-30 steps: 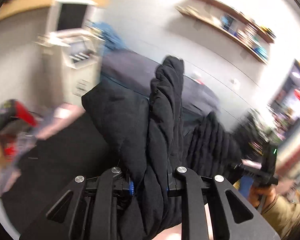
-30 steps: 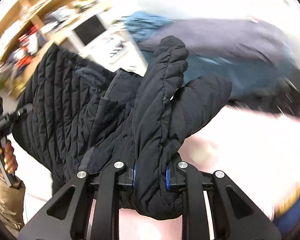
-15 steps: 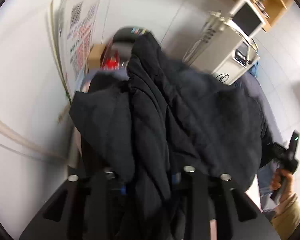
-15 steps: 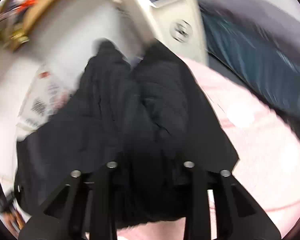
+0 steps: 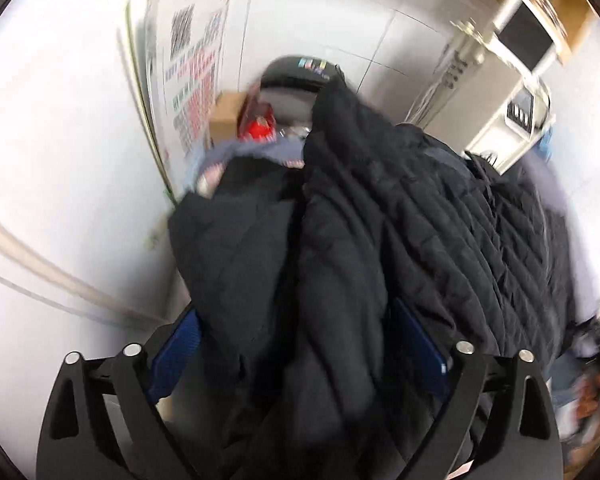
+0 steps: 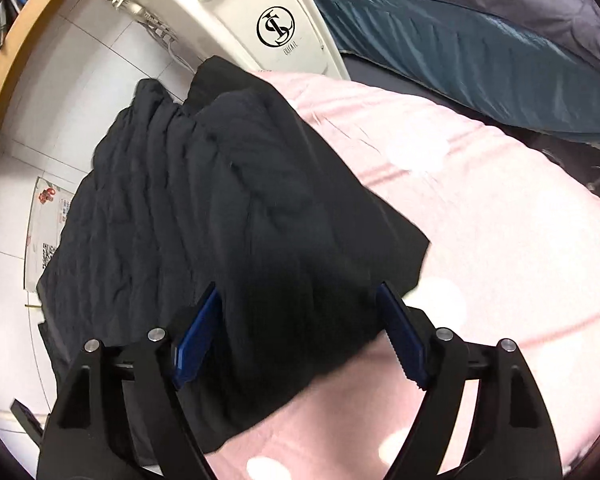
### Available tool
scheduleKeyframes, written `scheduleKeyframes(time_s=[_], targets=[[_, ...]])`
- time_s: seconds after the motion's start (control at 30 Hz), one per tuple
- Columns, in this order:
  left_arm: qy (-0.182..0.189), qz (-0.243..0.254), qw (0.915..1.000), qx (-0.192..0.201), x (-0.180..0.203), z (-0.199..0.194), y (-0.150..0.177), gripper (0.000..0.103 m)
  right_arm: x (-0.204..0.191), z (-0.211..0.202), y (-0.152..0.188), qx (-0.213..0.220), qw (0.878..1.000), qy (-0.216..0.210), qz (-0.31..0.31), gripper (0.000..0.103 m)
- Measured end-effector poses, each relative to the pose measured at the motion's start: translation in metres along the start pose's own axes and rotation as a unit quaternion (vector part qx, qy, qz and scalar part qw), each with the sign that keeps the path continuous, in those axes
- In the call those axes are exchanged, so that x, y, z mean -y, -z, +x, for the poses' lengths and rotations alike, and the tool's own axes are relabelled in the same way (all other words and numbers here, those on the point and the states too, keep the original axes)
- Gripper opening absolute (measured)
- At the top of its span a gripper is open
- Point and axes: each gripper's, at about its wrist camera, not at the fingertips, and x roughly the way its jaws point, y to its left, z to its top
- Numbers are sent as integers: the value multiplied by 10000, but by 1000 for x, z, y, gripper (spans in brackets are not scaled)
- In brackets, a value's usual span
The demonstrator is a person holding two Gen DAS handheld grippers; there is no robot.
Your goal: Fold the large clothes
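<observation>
My left tongs (image 5: 296,344) stand spread wide, their blue pads (image 5: 418,344) well apart, with a thick bunch of the black quilted jacket (image 5: 380,240) lying loosely between them and spilling over the frame; no pad visibly presses the cloth. My right tongs (image 6: 300,336) are likewise spread, the toothed blue pads (image 6: 402,340) flanking a smooth black fold of the same jacket (image 6: 228,216) without pinching it. In the right wrist view the jacket lies draped over a pink, white-dotted bedcover (image 6: 480,240), its near edge resting on the pink surface just ahead of the tongs and its far, quilted part hanging past the bed's edge toward the white tiled floor (image 6: 60,92). Beyond the jacket stands a cream-coloured appliance (image 6: 272,28) bearing a round black logo and a panel of knobs, and to its right lies a teal and grey quilt (image 6: 460,40). A printed sheet (image 6: 44,232) lies on the floor beside the jacket's left edge. In the left wrist view, which is blurred, the jacket fills the centre, its quilted ribs running to the right; behind it show a printed poster (image 5: 188,60) leaning at the wall, a brown cardboard box (image 5: 226,116), a red object (image 5: 258,128) that I cannot identify, and the cream appliance (image 5: 496,92) at upper right.
</observation>
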Motion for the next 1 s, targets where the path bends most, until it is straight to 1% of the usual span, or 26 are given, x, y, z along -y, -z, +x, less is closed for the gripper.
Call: scheduleKeyframes(time_s=[0.03, 0.07, 0.13, 0.17, 0.23, 0.3, 0.33, 0.47, 0.53, 0.57, 0.63, 0.67, 0.7, 0.8, 0.83, 0.87, 0.93, 1.0], targets=[[-210, 294, 9992, 154, 11, -10, -1, 97, -5, -7, 5, 36, 9998, 111, -139, 79], [-326, 480, 9978, 316, 20, -19, -2, 97, -11, -14, 10, 53, 9993, 232, -285, 81], [-558, 816, 9926, 703, 39, -37, -2, 97, -21, -29, 22, 97, 9980, 263, -570, 86], [-713, 1058, 9874, 940, 53, -49, -1, 97, -28, -36, 28, 106, 9969, 239, -746, 88], [-877, 1503, 9771, 1222, 79, -66, 2, 97, -40, -48, 41, 108, 9939, 351, -1039, 89], [-926, 1842, 9696, 1319, 103, -76, 6, 97, -52, -59, 56, 101, 9902, 433, -1320, 89], [-903, 2029, 9662, 1308, 115, -80, 10, 97, -58, -61, 63, 86, 9891, 434, -1408, 89], [-911, 2488, 9574, 1147, 151, -84, 31, 97, -76, -69, 92, -23, 9830, 510, -1764, 90], [-926, 2647, 9544, 1025, 162, -82, 44, 97, -84, -70, 112, -29, 9769, 696, -2021, 90], [-884, 2697, 9544, 921, 166, -81, 52, 97, -88, -70, 121, -44, 9732, 807, -2151, 90], [-738, 2686, 9580, 682, 169, -79, 62, 97, -96, -71, 139, -69, 9661, 965, -2392, 90], [-590, 2614, 9622, 482, 169, -78, 67, 97, -98, -71, 142, -58, 9644, 996, -2450, 90], [-519, 2560, 9645, 380, 167, -79, 72, 97, -100, -73, 147, -48, 9627, 1017, -2507, 90], [-436, 2354, 9709, 23, 161, -74, 81, 97, -112, -82, 158, -18, 9567, 1015, -2727, 90], [-440, 2297, 9723, -51, 160, -74, 84, 97, -118, -85, 161, 18, 9534, 1039, -2833, 90], [-531, 2228, 9733, -117, 157, -75, 85, 97, -123, -88, 162, 42, 9499, 1064, -2939, 90], [-771, 2186, 9727, -122, 156, -79, 89, 97, -133, -90, 160, 77, 9439, 1091, -3116, 90], [-699, 2210, 9727, -118, 156, -83, 90, 97, -138, -89, 158, 111, 9407, 1117, -3202, 90]])
